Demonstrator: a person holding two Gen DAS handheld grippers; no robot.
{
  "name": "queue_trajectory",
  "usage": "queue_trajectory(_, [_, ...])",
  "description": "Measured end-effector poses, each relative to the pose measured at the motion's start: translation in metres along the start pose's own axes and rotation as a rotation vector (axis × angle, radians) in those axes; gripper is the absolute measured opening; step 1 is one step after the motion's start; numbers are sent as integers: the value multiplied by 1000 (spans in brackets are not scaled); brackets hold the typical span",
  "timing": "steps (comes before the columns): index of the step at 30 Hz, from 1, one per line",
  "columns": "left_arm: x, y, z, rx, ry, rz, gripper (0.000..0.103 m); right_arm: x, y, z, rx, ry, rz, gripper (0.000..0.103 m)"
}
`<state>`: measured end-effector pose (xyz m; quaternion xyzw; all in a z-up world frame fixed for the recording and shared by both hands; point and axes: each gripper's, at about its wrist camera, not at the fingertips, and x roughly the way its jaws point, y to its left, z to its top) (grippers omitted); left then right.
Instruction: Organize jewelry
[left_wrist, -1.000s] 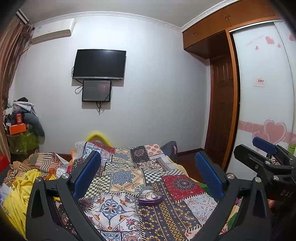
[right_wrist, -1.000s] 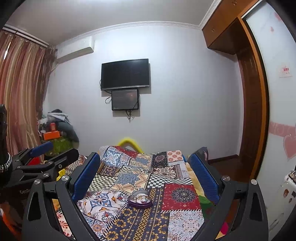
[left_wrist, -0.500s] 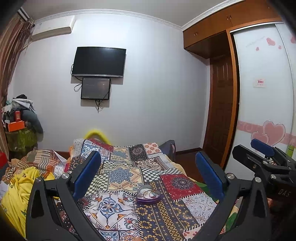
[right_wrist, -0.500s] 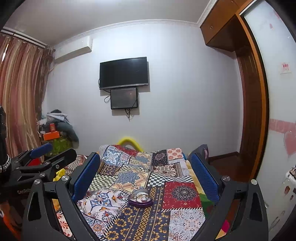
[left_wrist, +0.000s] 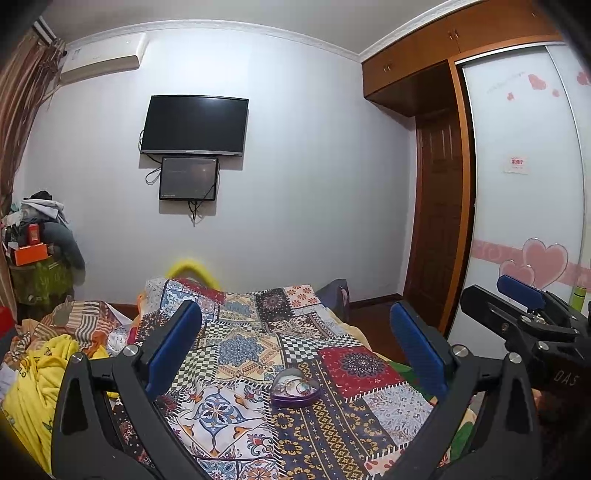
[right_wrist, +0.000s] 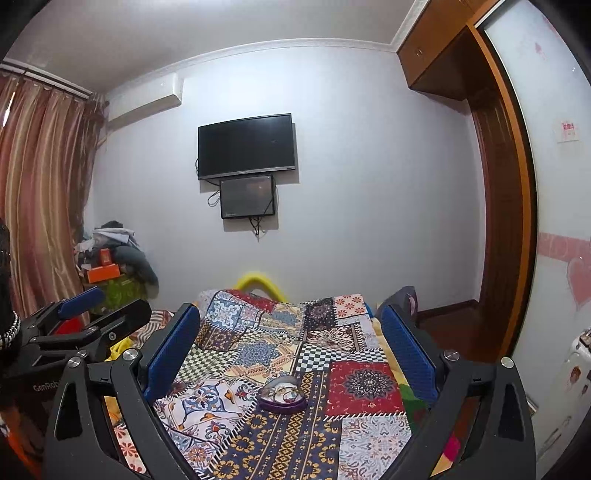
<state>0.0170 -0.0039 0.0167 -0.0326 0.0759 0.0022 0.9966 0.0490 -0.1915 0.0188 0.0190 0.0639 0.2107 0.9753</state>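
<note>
A purple heart-shaped jewelry box (left_wrist: 294, 390) with a clear lid stands on the patchwork bedspread (left_wrist: 236, 347); small pieces of jewelry show through the lid. It also shows in the right wrist view (right_wrist: 282, 396). My left gripper (left_wrist: 295, 343) is open and empty, held above the bed, short of the box. My right gripper (right_wrist: 291, 345) is open and empty, also short of the box. The right gripper shows at the right edge of the left wrist view (left_wrist: 524, 310); the left gripper shows at the left edge of the right wrist view (right_wrist: 85, 314).
Crumpled yellow and striped bedding (left_wrist: 44, 354) lies left of the bedspread. A pile of clothes and an orange box (left_wrist: 31, 253) stand at the far left. A wardrobe with a sliding door (left_wrist: 524, 184) is on the right. A TV (left_wrist: 194, 125) hangs on the far wall.
Both views have drifted slightly: the room has shifted a little in each frame. The box stays in place on the bed. Both grippers stay open.
</note>
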Motion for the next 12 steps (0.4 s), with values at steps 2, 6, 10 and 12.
queue_trajectory(2, [0, -1, 0, 1, 1, 3, 103, 0, 0, -1, -1, 2, 0, 98])
queue_trajectory(6, [3, -1, 0, -1, 8, 4, 102, 1, -2, -1, 2, 4, 2, 98])
queue_trajectory(10, [6, 2, -1, -3, 11, 7, 103, 4, -3, -2, 6, 12, 3, 98])
queue_trajectory(12, [8, 3, -2, -4, 15, 9, 103, 7, -3, -3, 7, 17, 3, 98])
